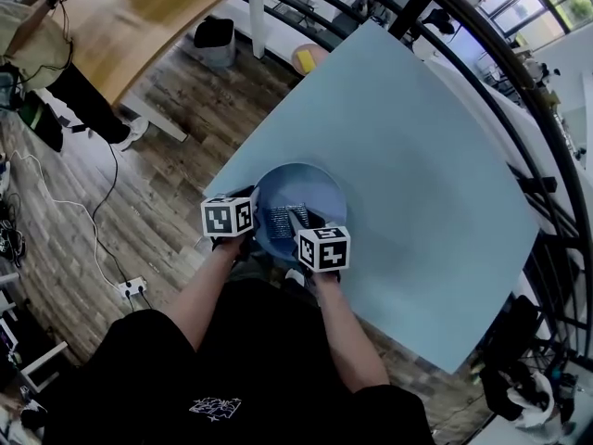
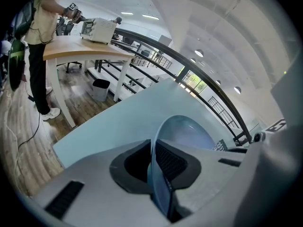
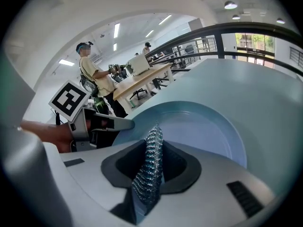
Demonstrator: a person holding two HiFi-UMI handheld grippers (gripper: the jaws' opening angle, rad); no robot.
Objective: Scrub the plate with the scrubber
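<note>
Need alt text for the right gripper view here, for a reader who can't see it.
The right gripper is shut on a silvery mesh scrubber over a light blue plate; the left gripper holds the plate's rim at left.

Pale blue table (image 1: 417, 156) carries 1 plate (image 1: 313, 187).

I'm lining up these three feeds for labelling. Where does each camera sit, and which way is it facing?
Head view: on the person's head, looking steeply down at the blue table; the person's forearms show.
Left gripper view: rides the left gripper, looking along its jaws, shut on the plate rim.
Right gripper view: rides the right gripper, looking along jaws shut on the scrubber, toward the left gripper.
All three share the plate.
</note>
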